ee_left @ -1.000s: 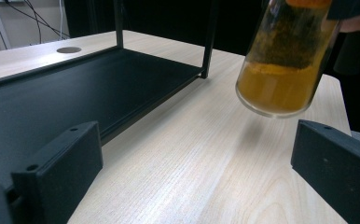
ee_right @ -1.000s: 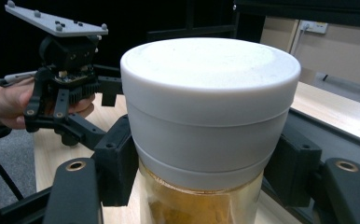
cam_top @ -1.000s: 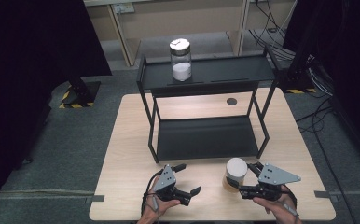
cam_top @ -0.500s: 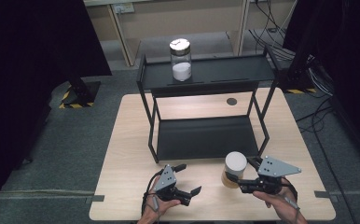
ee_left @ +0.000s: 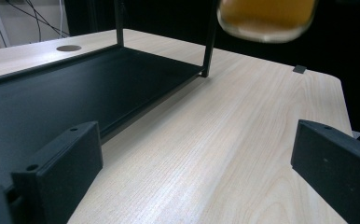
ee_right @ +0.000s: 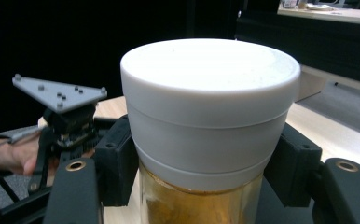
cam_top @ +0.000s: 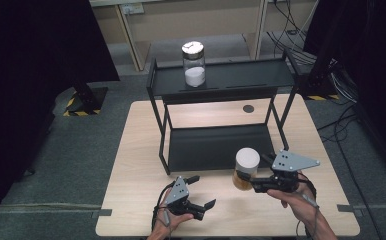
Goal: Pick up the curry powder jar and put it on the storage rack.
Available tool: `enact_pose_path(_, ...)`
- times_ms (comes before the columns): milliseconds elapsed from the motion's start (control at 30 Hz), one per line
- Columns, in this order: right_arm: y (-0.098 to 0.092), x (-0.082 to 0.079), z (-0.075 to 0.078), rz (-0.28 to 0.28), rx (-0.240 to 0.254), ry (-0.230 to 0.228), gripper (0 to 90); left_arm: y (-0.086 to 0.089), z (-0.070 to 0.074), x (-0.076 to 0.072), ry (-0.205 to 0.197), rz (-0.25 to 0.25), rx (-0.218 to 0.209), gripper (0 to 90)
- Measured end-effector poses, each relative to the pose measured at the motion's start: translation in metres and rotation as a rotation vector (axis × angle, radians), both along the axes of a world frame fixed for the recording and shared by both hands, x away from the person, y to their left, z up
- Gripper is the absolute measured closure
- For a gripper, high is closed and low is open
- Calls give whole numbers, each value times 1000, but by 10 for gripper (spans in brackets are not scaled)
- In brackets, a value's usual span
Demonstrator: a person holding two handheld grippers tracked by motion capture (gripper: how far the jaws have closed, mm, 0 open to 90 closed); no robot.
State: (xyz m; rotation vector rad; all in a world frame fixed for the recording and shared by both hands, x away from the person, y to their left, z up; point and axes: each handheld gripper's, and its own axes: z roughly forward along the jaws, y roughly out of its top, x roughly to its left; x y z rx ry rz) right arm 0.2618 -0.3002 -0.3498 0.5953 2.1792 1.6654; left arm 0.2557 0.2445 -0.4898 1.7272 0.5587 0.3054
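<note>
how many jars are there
2: a clear jar with white contents on the black rack's top shelf, and a white-lidded amber jar held in the right gripper above the table.

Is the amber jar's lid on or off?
On. The white lid sits level over the amber jar, no gap at the rim, with the right gripper fingers clamped just below it.

I can read no text, label, brand or number anywhere. The one sign I see is a yellow-and-black hazard-striped patch [cam_top: 77,101] on the floor, left of the black rack [cam_top: 221,80].
</note>
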Motion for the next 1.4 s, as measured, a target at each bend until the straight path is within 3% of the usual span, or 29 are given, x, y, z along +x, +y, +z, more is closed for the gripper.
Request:
enact_pose_path(233, 8, 9, 23, 1, -6, -23, 352, -1, 0, 0, -1, -5, 4, 13)
enact_pose_path(633, 20, 34, 56, 34, -5, -5, 352, 0, 0, 0, 0, -3, -2, 13)
enact_pose_path(1400, 31, 59, 113, -7, -22, -22, 352, 1, -1, 2, 7, -4, -5, 14)
